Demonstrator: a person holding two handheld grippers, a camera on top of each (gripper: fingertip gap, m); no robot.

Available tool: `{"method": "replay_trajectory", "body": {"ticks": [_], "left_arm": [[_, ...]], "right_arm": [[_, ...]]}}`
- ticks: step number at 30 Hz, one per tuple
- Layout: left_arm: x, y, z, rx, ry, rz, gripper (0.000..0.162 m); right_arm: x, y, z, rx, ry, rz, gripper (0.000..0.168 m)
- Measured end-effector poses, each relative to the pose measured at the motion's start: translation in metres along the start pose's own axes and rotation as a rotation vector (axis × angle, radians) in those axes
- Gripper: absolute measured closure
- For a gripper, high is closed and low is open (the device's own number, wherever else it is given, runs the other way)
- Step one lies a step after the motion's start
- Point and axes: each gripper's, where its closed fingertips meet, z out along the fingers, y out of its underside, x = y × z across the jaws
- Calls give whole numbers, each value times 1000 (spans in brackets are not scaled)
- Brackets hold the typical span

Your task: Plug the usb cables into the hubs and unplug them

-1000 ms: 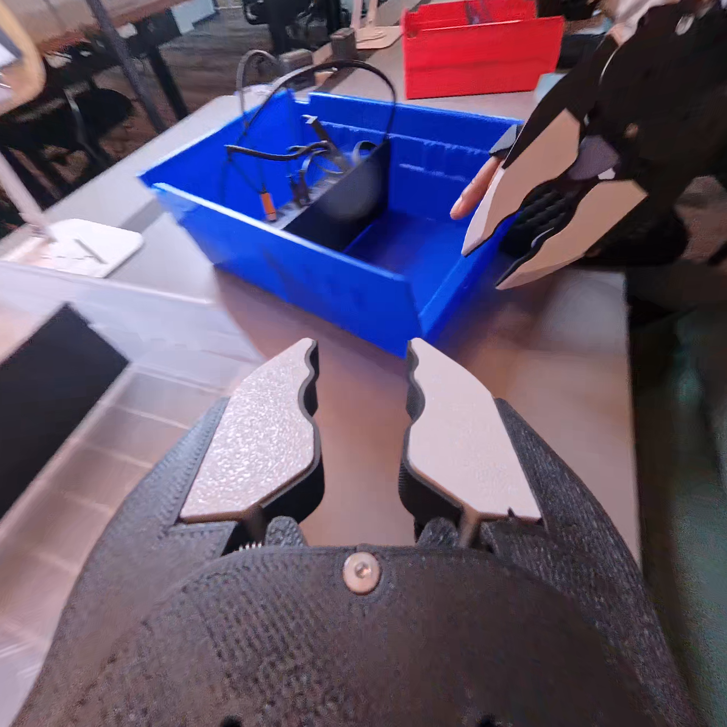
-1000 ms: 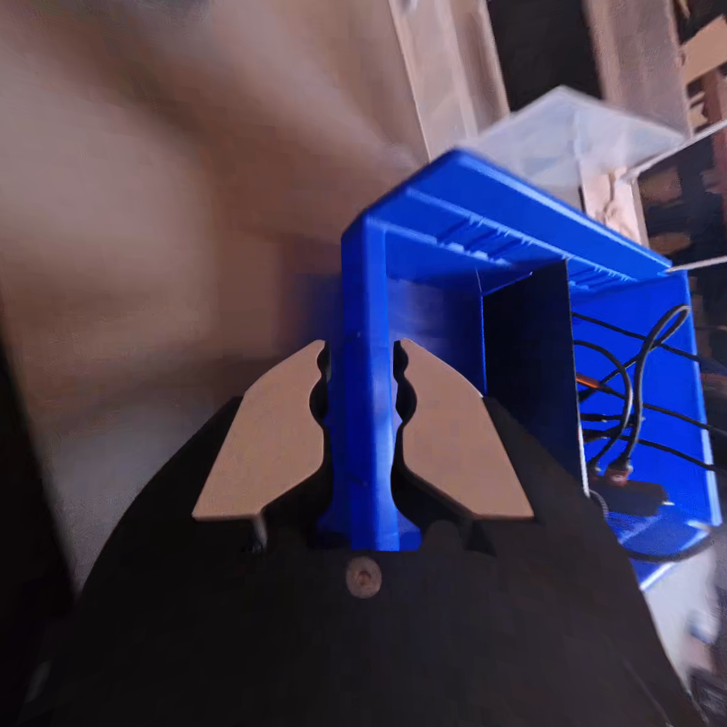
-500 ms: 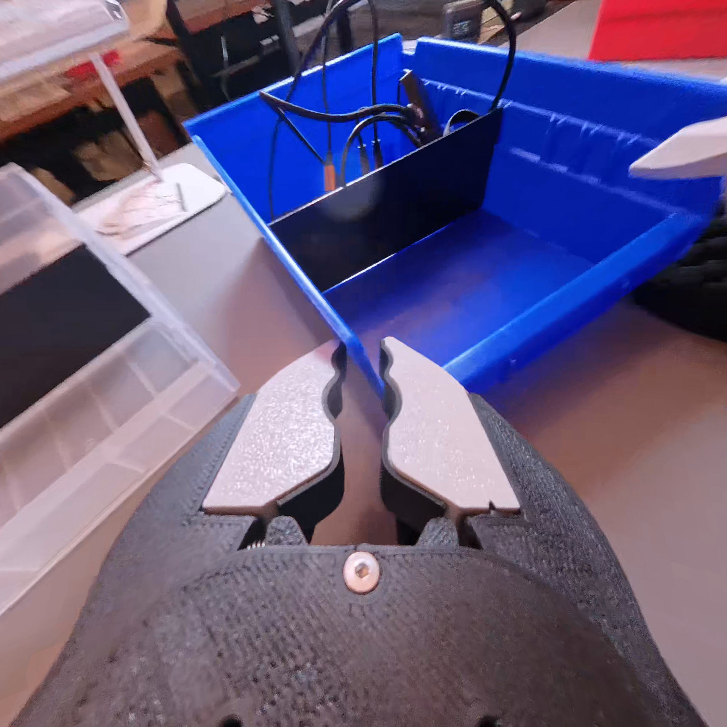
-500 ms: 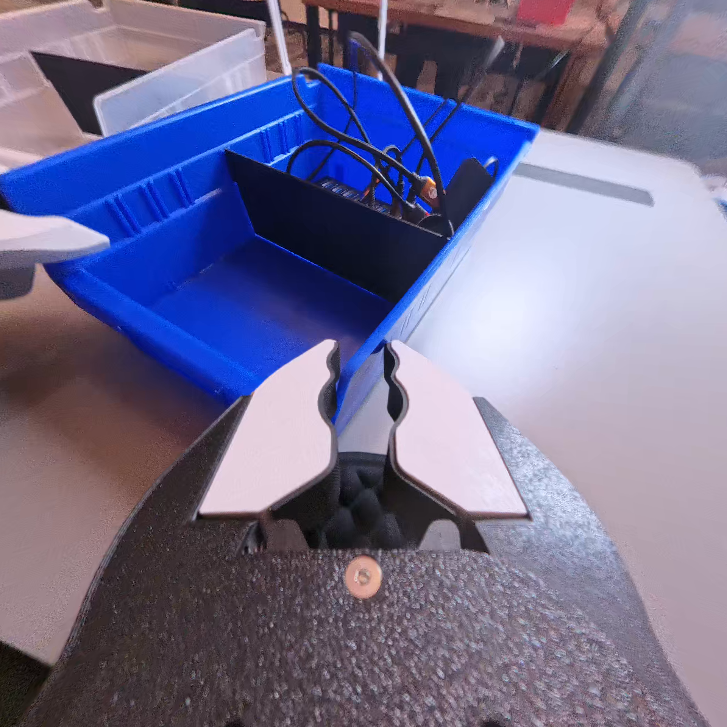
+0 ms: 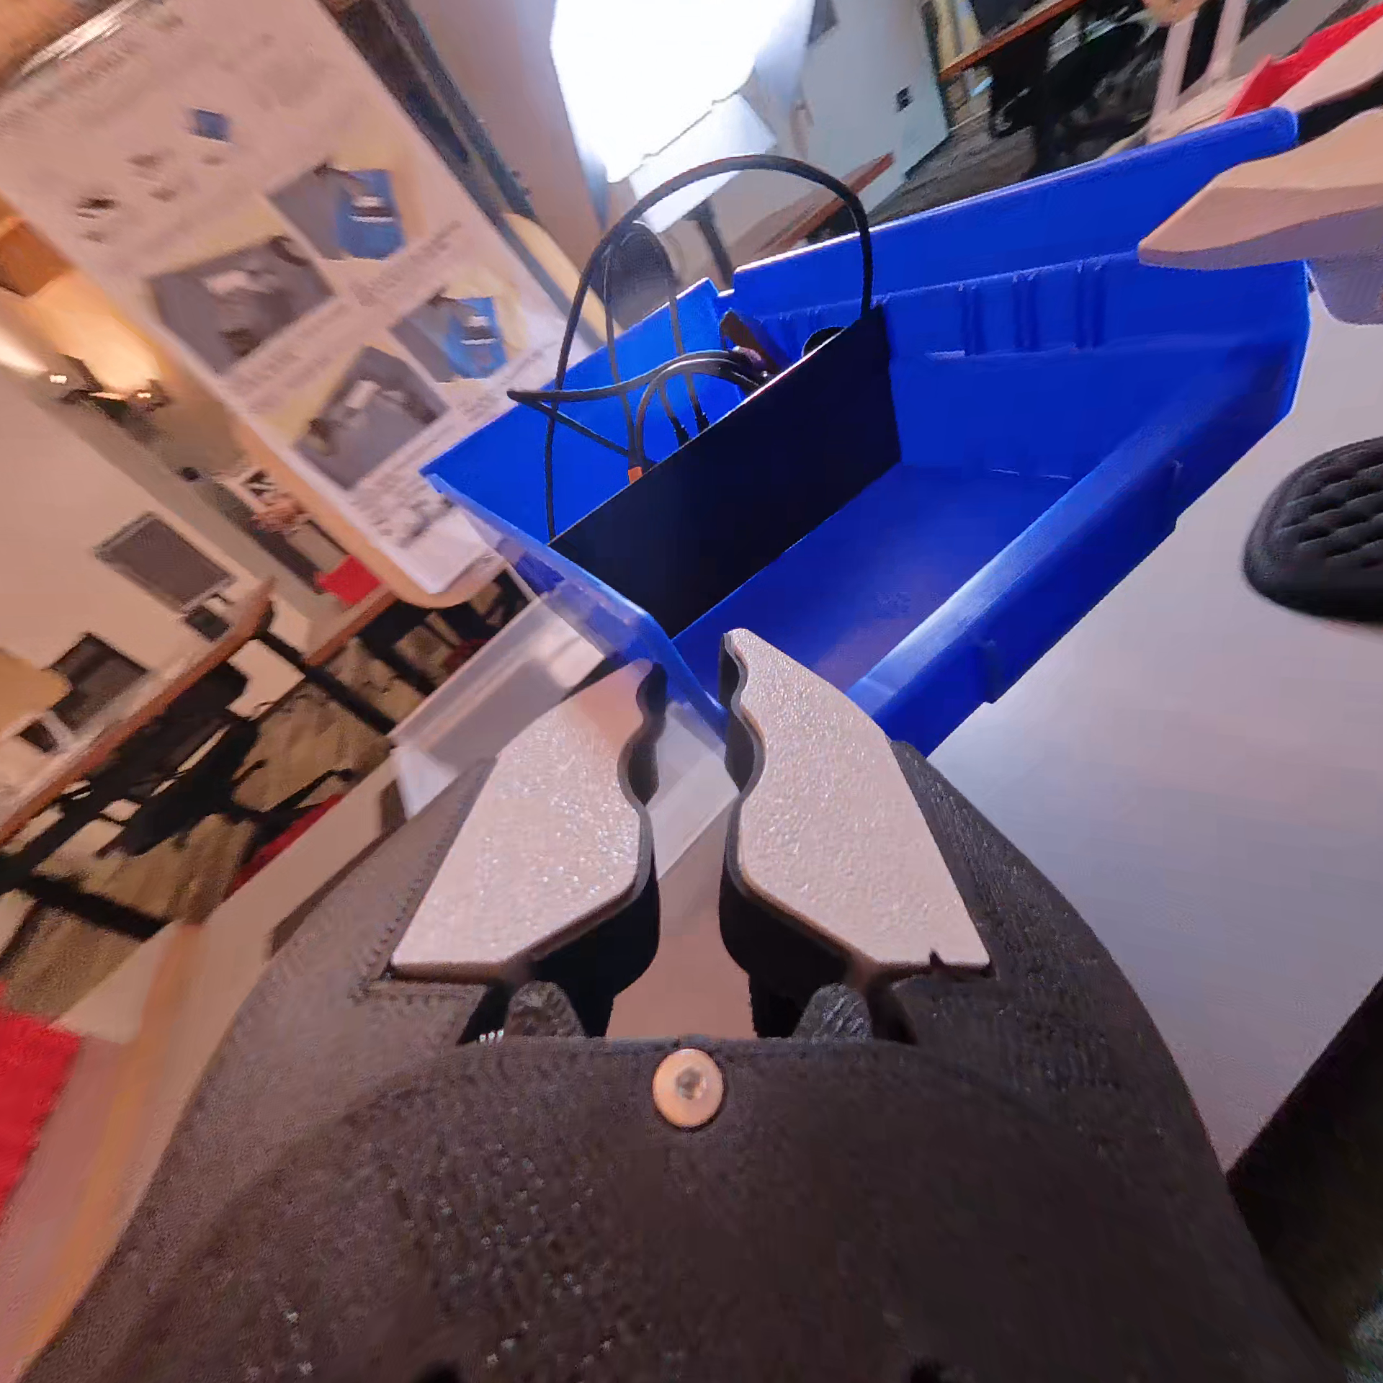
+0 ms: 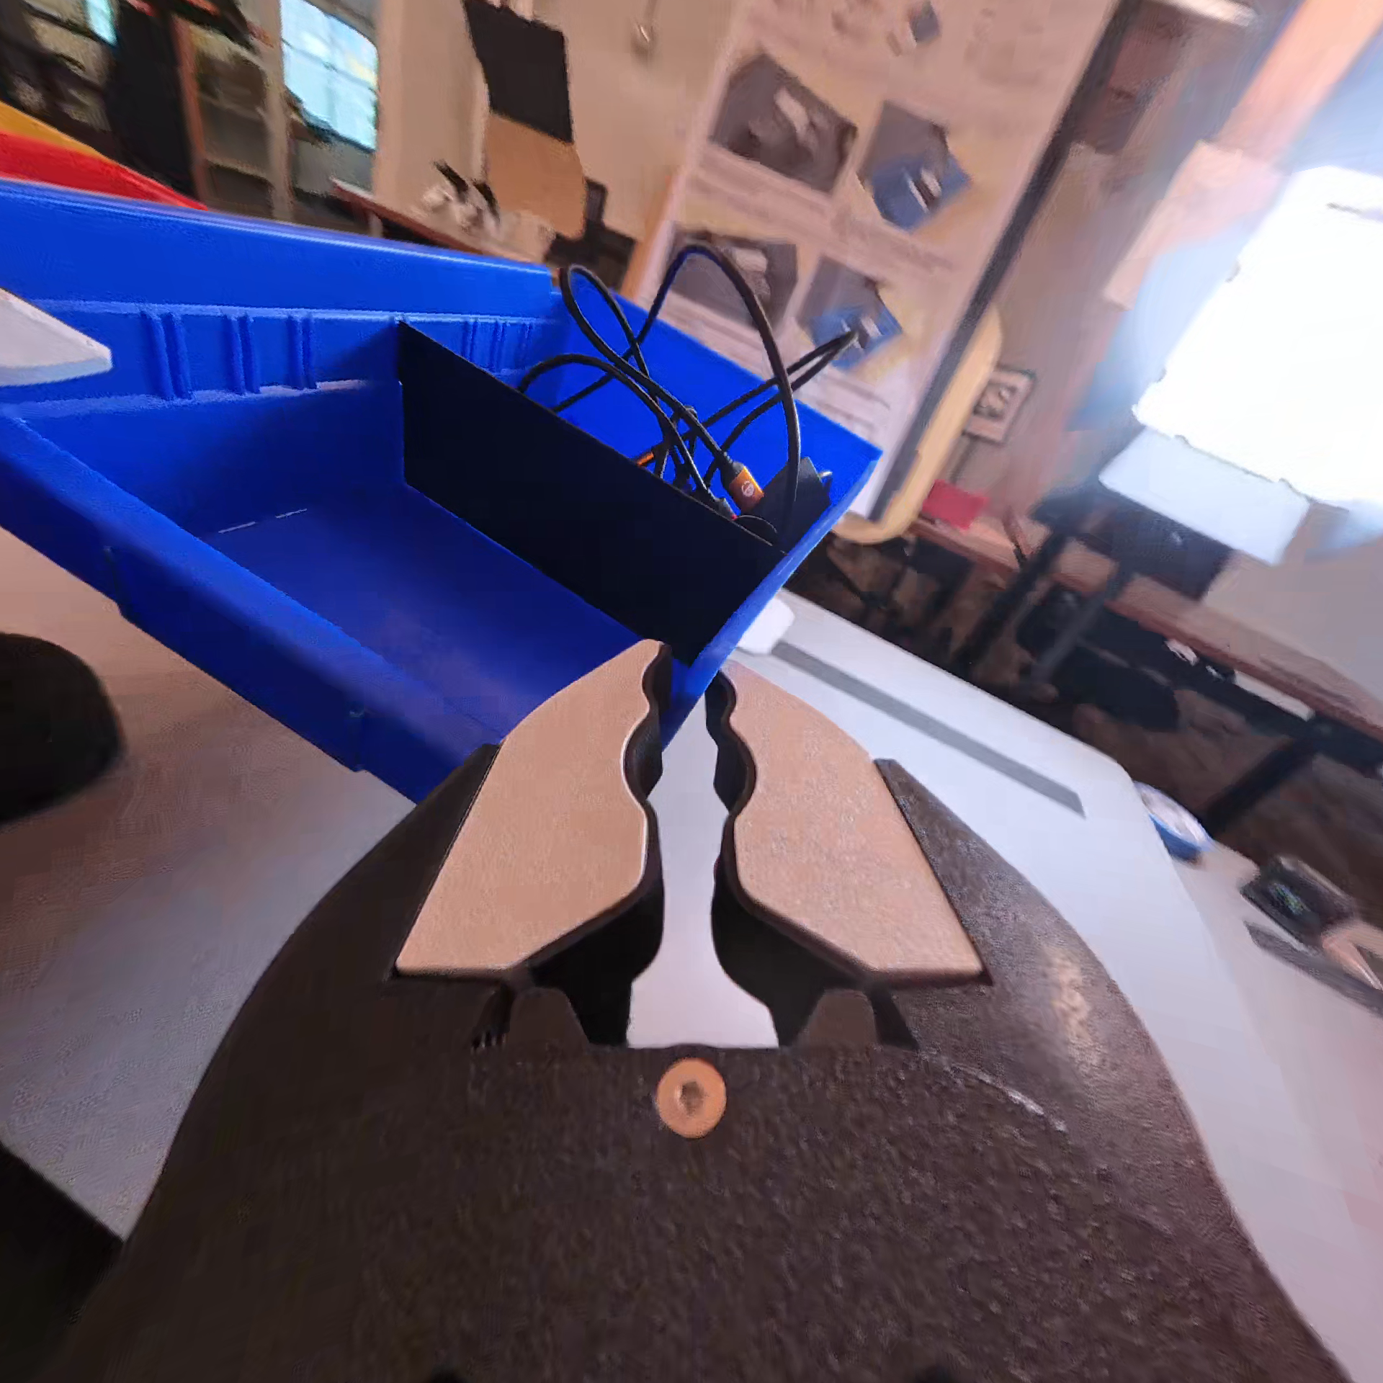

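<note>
A blue bin [image 5: 1048, 419] with a black divider [image 5: 733, 509] holds a tangle of black USB cables [image 5: 673, 374] in its far compartment; the near compartment is empty. My left gripper [image 5: 692, 673] is shut on the bin's near left wall. My right gripper [image 6: 685, 666] is shut on the bin's [image 6: 262, 524] near right wall by the divider [image 6: 561, 509]. The cables [image 6: 673, 404] and an orange plug [image 6: 746, 488] show there. The hubs are mostly hidden behind the divider. Each gripper shows in the other's view: the right gripper [image 5: 1272, 217] and a left finger [image 6: 45, 352].
The grey table [image 5: 1122, 861] lies under the bin. A clear plastic box [image 5: 524, 673] stands just left of the bin. A red bin [image 5: 1332, 67] is at the far right. A blue tape roll [image 6: 1179, 823] lies on the table [image 6: 973, 786]. Poster boards and desks stand behind. One gripper's finger ends stand about 20 cm off the other's.
My left gripper moved from open in front of the bin onto its left wall and shut. Both views have since tipped up toward the room walls, with the bin still between the jaws.
</note>
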Motion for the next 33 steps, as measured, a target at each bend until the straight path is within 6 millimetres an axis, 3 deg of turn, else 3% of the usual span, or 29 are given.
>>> {"method": "replay_trajectory", "body": {"ticks": [4,8,12,15,18,21,24,26,29,30,33], "left_arm": [[-64,14,-75,-93,-117,57,147],[-105,43,-151,-241,-182,132,145],[-123,83,-204,-415,-212,125,145],[-125,119,-212,-521,-201,72,146],[-119,156,-204,-618,-150,17,146],[-114,178,-194,-672,-112,-16,143],[-105,214,-190,-815,-25,-38,134],[-93,243,-195,-923,60,-42,128],[-97,236,-196,-881,58,-43,124],[-101,233,-199,-888,39,7,112],[-94,199,-186,-751,71,80,111]], "right_arm": [[-74,-54,32,116,-188,-33,158],[-162,-78,61,170,-408,-32,159],[-238,-77,80,157,-594,4,158],[-269,-59,95,102,-665,39,158],[-279,-37,105,47,-691,61,156],[-277,-27,110,-3,-739,62,148],[-275,-19,98,-50,-936,77,129],[-260,-16,87,-85,-1091,107,116],[-219,-4,108,-172,-1062,62,115],[-207,5,122,-206,-1009,-12,115],[-199,39,161,-369,-916,-280,108]]}}
